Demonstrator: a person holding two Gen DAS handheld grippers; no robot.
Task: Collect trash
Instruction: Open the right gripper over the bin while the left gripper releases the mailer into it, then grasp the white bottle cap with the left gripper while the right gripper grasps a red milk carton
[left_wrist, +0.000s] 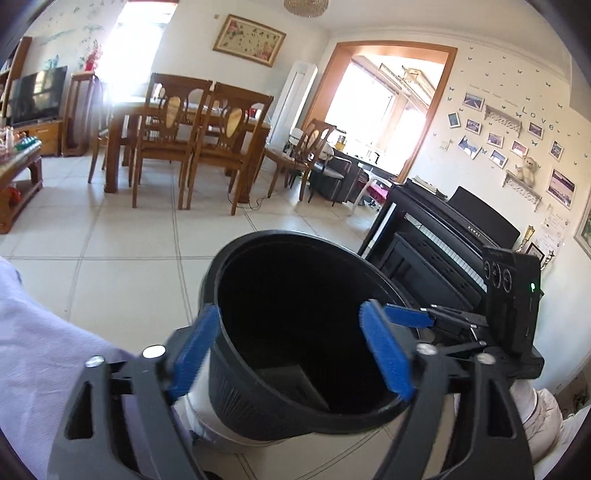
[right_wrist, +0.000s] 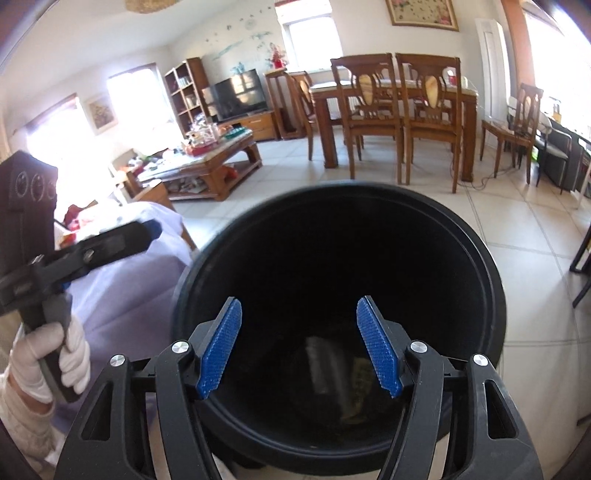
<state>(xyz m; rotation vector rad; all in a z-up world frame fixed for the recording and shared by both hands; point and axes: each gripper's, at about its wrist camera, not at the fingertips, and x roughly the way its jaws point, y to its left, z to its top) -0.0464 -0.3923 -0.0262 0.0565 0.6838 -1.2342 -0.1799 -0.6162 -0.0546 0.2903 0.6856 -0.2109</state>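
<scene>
A round black trash bin (left_wrist: 258, 402) stands on the tiled floor right in front of both grippers. In the left wrist view my left gripper (left_wrist: 295, 350) is open, its blue pads on either side of the bin's near rim, with a dark flat item (left_wrist: 295, 384) lying inside. My right gripper (left_wrist: 402, 314) reaches in from the right over the rim. In the right wrist view my right gripper (right_wrist: 299, 347) is open and empty above the bin's mouth (right_wrist: 480, 258). Dim trash (right_wrist: 325, 365) lies at the bottom. My left gripper body (right_wrist: 110, 243) shows at left, held by a gloved hand.
A lilac cloth (left_wrist: 40, 350) lies at left beside the bin. A black piano (left_wrist: 443, 236) stands at right. A wooden dining table with chairs (left_wrist: 192, 125) is across the tiled floor. A cluttered coffee table (right_wrist: 207, 158) and TV (right_wrist: 240, 92) are further off.
</scene>
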